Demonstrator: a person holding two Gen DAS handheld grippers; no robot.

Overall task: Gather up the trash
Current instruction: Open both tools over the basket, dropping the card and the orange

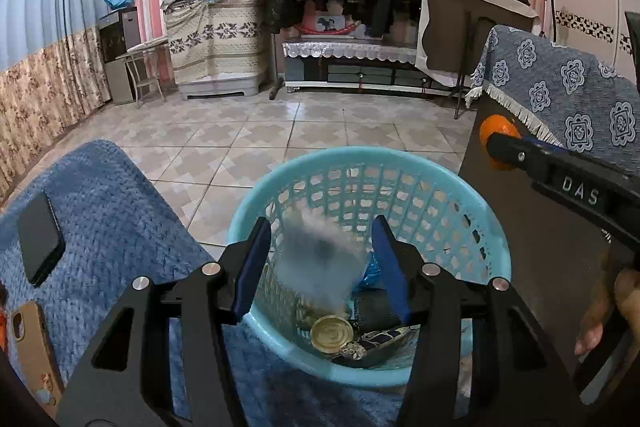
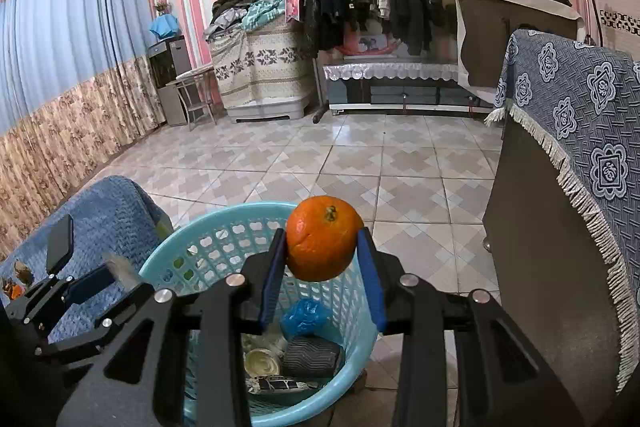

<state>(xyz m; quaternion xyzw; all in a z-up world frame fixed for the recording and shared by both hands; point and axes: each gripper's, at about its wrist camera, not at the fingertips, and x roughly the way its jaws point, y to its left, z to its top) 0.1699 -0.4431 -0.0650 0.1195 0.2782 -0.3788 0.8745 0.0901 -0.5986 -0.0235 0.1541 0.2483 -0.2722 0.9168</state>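
A light blue plastic basket (image 1: 472, 227) stands on the tiled floor and holds trash: a round tin lid (image 1: 331, 334), a blue crumpled bag (image 2: 306, 313) and a dark ribbed item (image 2: 312, 355). My left gripper (image 1: 320, 267) is open over the basket; a blurred grey-white thing (image 1: 316, 259) is in mid-air between its fingers, above the trash. My right gripper (image 2: 322, 263) is shut on an orange (image 2: 322, 239) and holds it above the basket's far rim (image 2: 224, 217). In the left wrist view the orange (image 1: 498, 131) shows at right.
A blue knitted cover (image 1: 112, 211) at left carries a black phone (image 1: 40, 239) and a brown phone (image 1: 32, 343). A dark cabinet (image 2: 540, 259) with a blue patterned cloth (image 2: 584, 107) stands at right. Tiled floor (image 2: 380, 155), a clothes rack and furniture lie beyond.
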